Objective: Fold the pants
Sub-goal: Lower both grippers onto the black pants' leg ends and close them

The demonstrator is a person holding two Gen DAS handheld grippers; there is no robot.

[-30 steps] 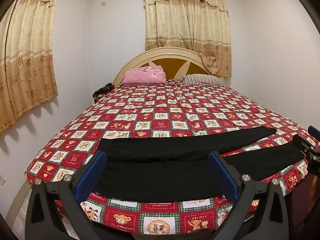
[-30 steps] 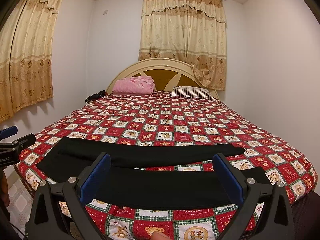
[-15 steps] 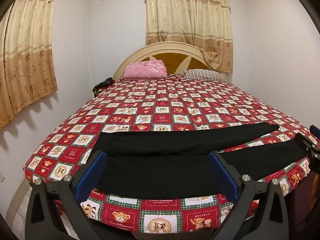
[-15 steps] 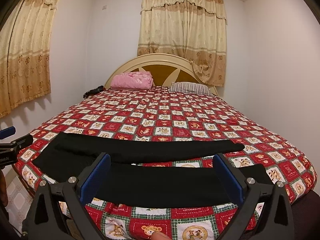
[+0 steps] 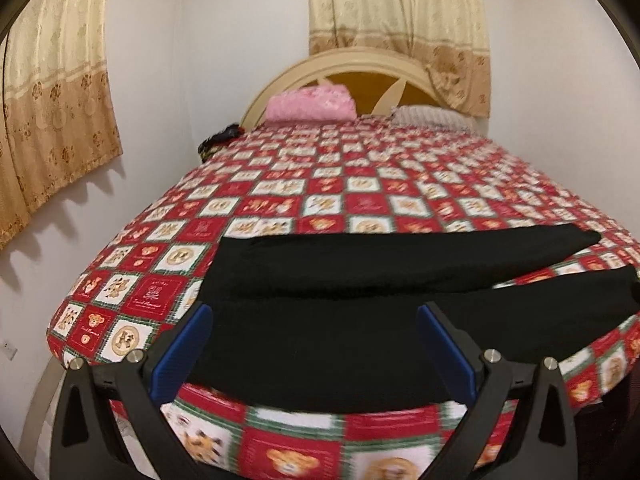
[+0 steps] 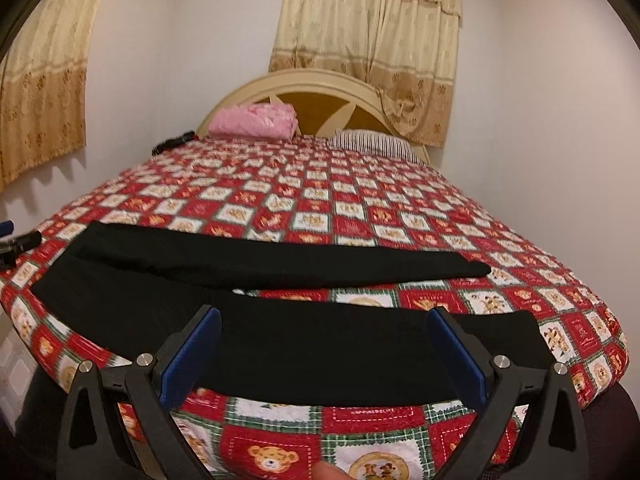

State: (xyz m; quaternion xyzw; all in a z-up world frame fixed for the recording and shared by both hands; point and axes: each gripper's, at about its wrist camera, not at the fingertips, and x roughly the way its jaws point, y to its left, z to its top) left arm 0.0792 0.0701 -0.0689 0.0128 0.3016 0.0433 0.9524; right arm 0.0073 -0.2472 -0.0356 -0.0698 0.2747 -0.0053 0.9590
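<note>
Black pants [image 5: 352,312] lie flat across the foot of the bed, waist to the left, two legs spread to the right. They also show in the right wrist view [image 6: 280,336]. My left gripper [image 5: 316,340] is open and empty, just in front of the waist part at the bed's near edge. My right gripper [image 6: 324,344] is open and empty, just in front of the near leg. The left gripper's tip [image 6: 16,244] shows at the left edge of the right wrist view.
The bed [image 5: 360,204] has a red and white teddy-bear patchwork cover. A pink folded blanket [image 5: 312,102] and a striped pillow [image 6: 372,144] lie by the headboard. Curtains hang behind and to the left. A dark item [image 5: 220,140] sits at the bed's far left.
Both grippers have moved lower and closer to the bed's near edge, so the pants fill more of each view. The pants have not moved.
</note>
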